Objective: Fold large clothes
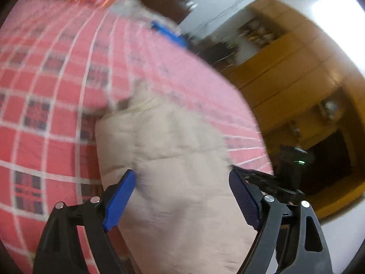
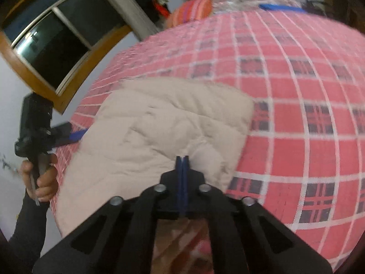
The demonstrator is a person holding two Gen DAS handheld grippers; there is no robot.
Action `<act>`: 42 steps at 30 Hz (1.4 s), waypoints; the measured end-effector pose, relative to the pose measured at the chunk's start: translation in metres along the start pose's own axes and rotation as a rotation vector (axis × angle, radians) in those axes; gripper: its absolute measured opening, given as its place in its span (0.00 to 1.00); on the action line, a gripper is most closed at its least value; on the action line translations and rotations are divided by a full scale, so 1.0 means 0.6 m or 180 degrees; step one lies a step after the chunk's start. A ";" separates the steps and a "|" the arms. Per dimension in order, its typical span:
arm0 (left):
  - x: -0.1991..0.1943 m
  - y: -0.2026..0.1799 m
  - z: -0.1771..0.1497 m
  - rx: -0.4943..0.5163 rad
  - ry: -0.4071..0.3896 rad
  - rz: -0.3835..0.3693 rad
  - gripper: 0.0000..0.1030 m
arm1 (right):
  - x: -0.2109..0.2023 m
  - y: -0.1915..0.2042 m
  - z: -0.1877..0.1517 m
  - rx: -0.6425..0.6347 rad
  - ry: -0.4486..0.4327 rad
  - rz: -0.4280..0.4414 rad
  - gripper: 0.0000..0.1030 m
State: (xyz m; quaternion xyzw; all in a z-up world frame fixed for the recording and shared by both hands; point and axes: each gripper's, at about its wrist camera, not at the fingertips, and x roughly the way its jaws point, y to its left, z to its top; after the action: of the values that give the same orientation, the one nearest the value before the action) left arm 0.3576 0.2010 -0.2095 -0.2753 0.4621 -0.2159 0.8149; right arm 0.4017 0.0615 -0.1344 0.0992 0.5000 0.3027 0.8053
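A cream quilted garment (image 2: 159, 127), seemingly a padded jacket, lies partly folded on the bed (image 2: 296, 118), which carries a red plaid cover. In the right wrist view it fills the area from centre towards 8 o'clock, near the bed's edge. The right gripper (image 2: 182, 159) has its jaws clenched at the garment's near hem; whether cloth is pinched between them I cannot tell. The left gripper (image 1: 182, 187) hovers with jaws released wide over the garment's lower end, at 6 o'clock in its own view. A hand (image 2: 44, 175) holds that gripper at 8 o'clock. The step appears to be mid-fold. Next, the left jaws likely need to close on an edge so both ends can be carried over together.
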 end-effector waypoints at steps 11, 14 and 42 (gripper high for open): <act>-0.108 -0.107 -0.074 0.0595 -0.0224 -0.0225 0.82 | -0.143 0.142 -0.067 -0.0740 -0.0187 0.0184 0.07; -0.095 -0.122 -0.108 0.0738 -0.0083 -0.0251 0.82 | -0.146 0.203 -0.127 -0.1212 -0.0046 0.0020 0.07; -0.088 -0.089 -0.275 0.0901 -0.0095 -0.0005 0.83 | -0.074 0.137 -0.244 -0.0703 -0.0008 -0.0584 0.00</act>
State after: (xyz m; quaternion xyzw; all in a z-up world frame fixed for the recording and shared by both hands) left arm 0.1832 0.1519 -0.2110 -0.1611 0.4146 -0.2755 0.8522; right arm 0.2294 0.0801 -0.1337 -0.0358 0.4696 0.2808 0.8363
